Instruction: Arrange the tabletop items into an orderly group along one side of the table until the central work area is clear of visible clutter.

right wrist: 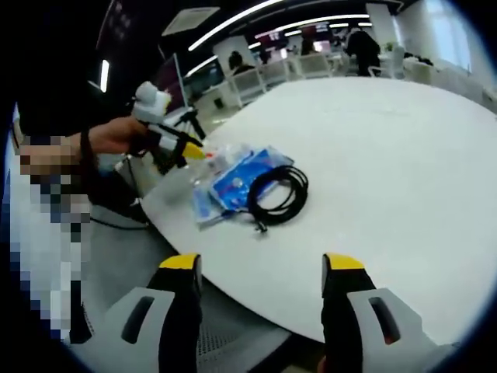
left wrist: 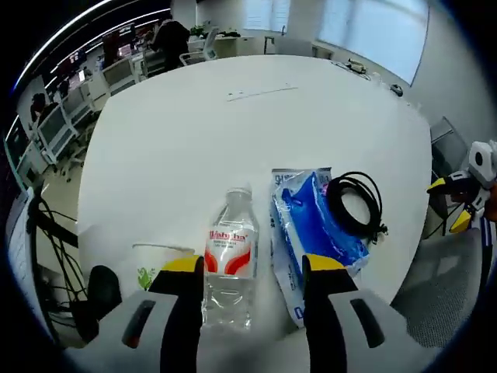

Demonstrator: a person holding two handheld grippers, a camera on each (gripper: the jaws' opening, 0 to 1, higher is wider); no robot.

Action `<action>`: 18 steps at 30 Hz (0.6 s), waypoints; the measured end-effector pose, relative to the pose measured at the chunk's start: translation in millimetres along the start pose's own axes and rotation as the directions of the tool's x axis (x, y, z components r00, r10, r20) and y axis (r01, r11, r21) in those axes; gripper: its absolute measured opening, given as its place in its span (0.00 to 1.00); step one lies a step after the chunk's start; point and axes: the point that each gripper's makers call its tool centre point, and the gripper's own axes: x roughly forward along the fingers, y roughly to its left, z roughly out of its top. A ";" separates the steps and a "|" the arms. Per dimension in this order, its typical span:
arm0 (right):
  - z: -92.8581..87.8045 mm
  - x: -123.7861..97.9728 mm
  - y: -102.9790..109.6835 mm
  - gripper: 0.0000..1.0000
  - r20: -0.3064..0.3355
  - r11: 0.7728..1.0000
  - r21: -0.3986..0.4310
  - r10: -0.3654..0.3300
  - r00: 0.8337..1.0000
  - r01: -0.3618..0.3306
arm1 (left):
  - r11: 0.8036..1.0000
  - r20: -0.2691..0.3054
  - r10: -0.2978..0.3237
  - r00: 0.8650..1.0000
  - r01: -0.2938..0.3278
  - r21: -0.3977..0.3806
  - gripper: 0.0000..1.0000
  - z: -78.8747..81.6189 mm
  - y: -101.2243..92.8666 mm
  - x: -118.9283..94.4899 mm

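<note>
A clear water bottle [left wrist: 230, 256] with a red label sits near the table's close edge, its cap pointing away from me. My left gripper [left wrist: 253, 264] is open, and the bottle is between its jaws, nearer the left one. Right of the bottle lies a blue plastic packet [left wrist: 311, 225] with a coiled black cable [left wrist: 356, 203] resting partly on it. A paper cup [left wrist: 159, 260] peeks out left of the left jaw. My right gripper [right wrist: 262, 263] is open and holds nothing, hovering over the table's edge short of the cable [right wrist: 278, 190] and packet [right wrist: 237, 180].
The round white table [left wrist: 233, 132] is bare beyond the items. A hand holds the left gripper [right wrist: 175, 148] at the rim. The right gripper [left wrist: 458, 194] shows off the table's right side. Office desks, chairs [left wrist: 116, 74] and a person stand behind.
</note>
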 end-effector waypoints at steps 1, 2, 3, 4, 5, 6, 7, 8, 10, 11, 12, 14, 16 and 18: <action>-1.8 -0.3 -0.4 0.61 -0.005 1.000 0.000 0.000 1.000 0.000 | 1.000 -0.005 -0.001 1.000 0.001 0.005 0.50 0.5 0.8 2.7; -3.1 -0.6 -1.0 0.61 -0.009 1.000 0.000 -0.001 1.000 0.001 | 1.000 -0.015 -0.003 1.000 0.003 0.013 0.50 0.7 1.4 6.1; -4.2 -1.2 -1.6 0.61 -0.010 1.000 0.002 -0.005 1.000 0.005 | 1.000 -0.021 -0.004 1.000 0.005 0.017 0.50 0.8 1.4 8.0; -4.6 -1.8 -2.0 0.61 -0.008 1.000 0.007 -0.006 1.000 0.006 | 1.000 -0.027 -0.008 1.000 0.009 0.021 0.50 1.8 1.4 11.3; -4.9 -2.3 -2.6 0.61 -0.004 1.000 0.015 -0.007 1.000 0.007 | 1.000 -0.030 -0.010 0.999 0.011 0.024 0.50 2.6 1.1 13.3; -5.0 -2.7 -3.1 0.61 0.000 1.000 0.019 -0.009 1.000 0.009 | 0.999 -0.036 -0.013 0.999 0.014 0.032 0.50 3.7 0.3 16.3; -5.2 -2.6 -3.5 0.61 0.001 1.000 0.023 -0.010 1.000 0.010 | 0.999 -0.040 -0.016 0.999 0.018 0.038 0.50 4.6 -0.5 18.4; -5.5 -2.4 -3.8 0.61 0.002 1.000 0.026 -0.011 1.000 0.011 | 0.999 -0.046 -0.022 0.999 0.024 0.043 0.49 5.2 -1.8 21.7; -6.7 -2.2 -3.9 0.61 -0.002 1.000 0.027 -0.010 1.000 0.010 | 0.998 -0.065 -0.019 0.998 0.023 0.058 0.50 4.1 -2.5 27.3; -7.4 -2.0 -4.1 0.61 -0.004 1.000 0.026 -0.009 1.000 0.010 | 0.997 -0.071 -0.015 0.997 0.020 0.069 0.51 4.0 -2.0 29.3; -8.2 -1.7 -4.3 0.61 -0.007 1.000 0.025 -0.008 1.000 0.008 | 0.997 -0.075 -0.010 0.997 0.016 0.078 0.51 4.1 -1.0 31.4; -8.3 -2.5 -4.9 0.61 -0.007 1.000 0.025 -0.008 1.000 0.008 | 0.996 -0.087 -0.003 0.996 0.010 0.086 0.51 3.5 1.9 35.7; -8.3 -3.3 -7.1 0.60 -0.004 1.000 0.029 -0.010 1.000 0.011 | 0.996 -0.096 -0.001 0.995 0.010 0.089 0.51 1.8 4.0 39.2; -8.7 -3.1 -8.8 0.60 -0.004 0.999 0.031 -0.012 1.000 0.012 | 0.995 -0.116 0.005 0.993 0.006 0.096 0.49 -1.6 6.6 42.1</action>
